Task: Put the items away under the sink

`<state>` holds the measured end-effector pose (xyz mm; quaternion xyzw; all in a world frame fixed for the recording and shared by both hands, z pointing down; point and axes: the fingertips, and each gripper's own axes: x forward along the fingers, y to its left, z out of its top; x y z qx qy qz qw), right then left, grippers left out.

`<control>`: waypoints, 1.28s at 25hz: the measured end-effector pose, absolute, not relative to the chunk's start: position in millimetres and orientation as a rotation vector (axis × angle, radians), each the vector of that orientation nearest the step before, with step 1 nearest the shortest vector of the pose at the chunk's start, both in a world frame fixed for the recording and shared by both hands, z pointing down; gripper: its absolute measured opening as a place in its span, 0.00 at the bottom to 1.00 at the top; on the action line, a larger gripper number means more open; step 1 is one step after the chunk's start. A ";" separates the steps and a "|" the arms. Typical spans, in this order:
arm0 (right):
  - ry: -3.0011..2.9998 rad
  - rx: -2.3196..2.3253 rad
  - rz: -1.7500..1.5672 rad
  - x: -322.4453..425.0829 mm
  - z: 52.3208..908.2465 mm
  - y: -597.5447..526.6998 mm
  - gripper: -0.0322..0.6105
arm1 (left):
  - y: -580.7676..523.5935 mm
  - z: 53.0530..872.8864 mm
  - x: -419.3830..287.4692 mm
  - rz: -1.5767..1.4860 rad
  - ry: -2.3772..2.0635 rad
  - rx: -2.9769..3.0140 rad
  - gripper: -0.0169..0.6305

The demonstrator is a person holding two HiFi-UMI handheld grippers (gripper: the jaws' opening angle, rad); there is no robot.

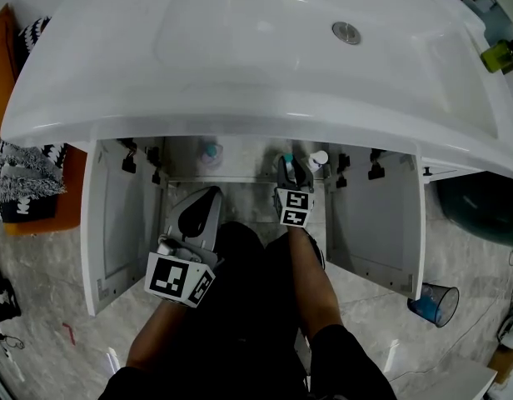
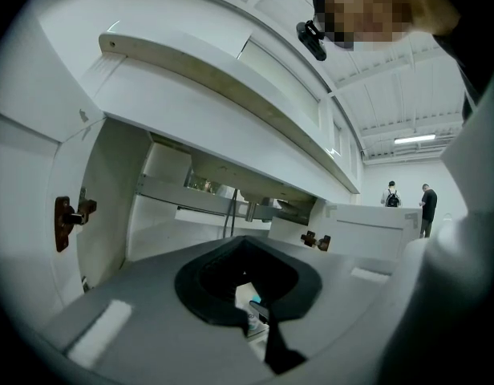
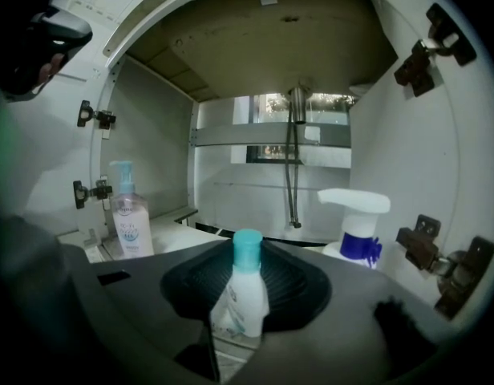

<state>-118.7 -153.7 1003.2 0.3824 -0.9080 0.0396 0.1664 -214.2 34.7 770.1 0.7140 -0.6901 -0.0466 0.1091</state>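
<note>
Bottles stand inside the open cabinet [image 1: 248, 197] beneath the white sink [image 1: 256, 73], and its two doors [image 1: 123, 223] hang wide to either side. The right tongs [image 3: 237, 331] reach into the cabinet, tipped a little downward. They are clenched on a small white bottle [image 3: 240, 291] with a teal cap. It stands nearly upright between the jaws, its lower body pinched on both sides and its base hidden. From the head view it sits just under the sink's front edge, right of centre, near the mouth of the cabinet.

Left of it and further back, close to the left wall, a clear pump bottle [image 3: 128, 219] with a teal pump head stands on the cabinet floor. To the right, near the right wall, stands a white spray bottle [image 3: 358, 231] with a blue collar. A grey drain hose [image 3: 293, 167] drops down the back wall between these two. Dark hinges [image 3: 427, 251] are fixed to the side walls.

The left tongs [image 1: 208, 202] hover level outside the cabinet, before its left half and above the person's dark-clad legs. Their jaws are drawn together to a narrow slit and hold nothing.

A blue cup [image 1: 435, 304] lies on the floor beyond the right door. A black-and-white cloth [image 1: 23, 182] lies to the left of the sink. Two people [image 2: 409, 203] stand far off in the left gripper view.
</note>
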 end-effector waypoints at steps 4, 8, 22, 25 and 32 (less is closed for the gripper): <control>-2.597 1.084 0.126 -119.4 1001.0 -155.1 0.26 | 37.0 772.2 -215.3 -0.148 -2.026 2.089 0.03; -2.595 1.080 0.113 -119.8 999.4 -154.8 0.27 | 41.1 773.1 -214.5 -0.144 -2.029 2.084 0.03; -2.607 1.100 0.091 -116.9 988.9 -151.1 0.29 | 38.3 768.1 -214.0 -0.164 -2.031 2.093 0.03; -2.610 1.106 0.088 -114.1 984.9 -149.5 0.29 | 36.5 767.4 -213.0 -0.167 -2.028 2.098 0.03; -2.596 1.149 0.083 -108.6 971.3 -143.1 0.29 | 32.3 768.5 -211.2 -0.168 -2.019 2.102 0.03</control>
